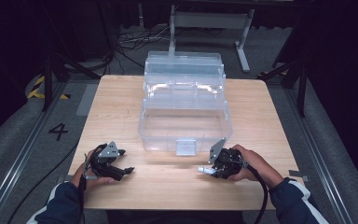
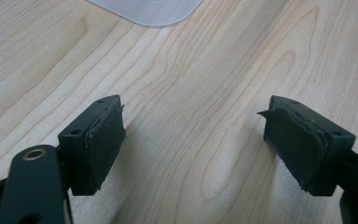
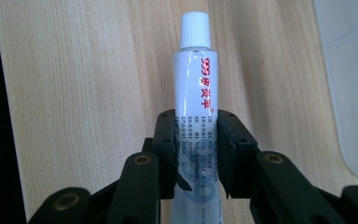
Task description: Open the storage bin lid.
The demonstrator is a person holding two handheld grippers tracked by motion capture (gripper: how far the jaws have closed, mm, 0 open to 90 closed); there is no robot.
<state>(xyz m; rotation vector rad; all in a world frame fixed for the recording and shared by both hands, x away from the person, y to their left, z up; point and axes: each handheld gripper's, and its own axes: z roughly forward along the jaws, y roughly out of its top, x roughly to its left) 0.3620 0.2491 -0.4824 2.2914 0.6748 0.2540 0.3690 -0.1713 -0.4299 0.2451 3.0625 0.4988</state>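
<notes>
Your left gripper's fingers (image 2: 100,140) stand wide apart with nothing between them, only bare wood of the counter (image 2: 191,93) showing in the gap. In the high view that left gripper (image 1: 121,171) sits low over the counter, to the left of and nearer to you than the clear plastic box (image 1: 185,126), well apart from it. The box stands at the middle of the counter with its tiered trays stepped back behind it and a small latch (image 1: 185,146) on its front wall. To the right of that latch, just in front of the box, your right gripper (image 1: 205,171) has its fingers (image 3: 235,140) closed narrow on a white tube (image 3: 196,93), clamping its lower body. The tube's ribbed white cap (image 3: 195,30) points away from the gripper, and red characters run along its side.
</notes>
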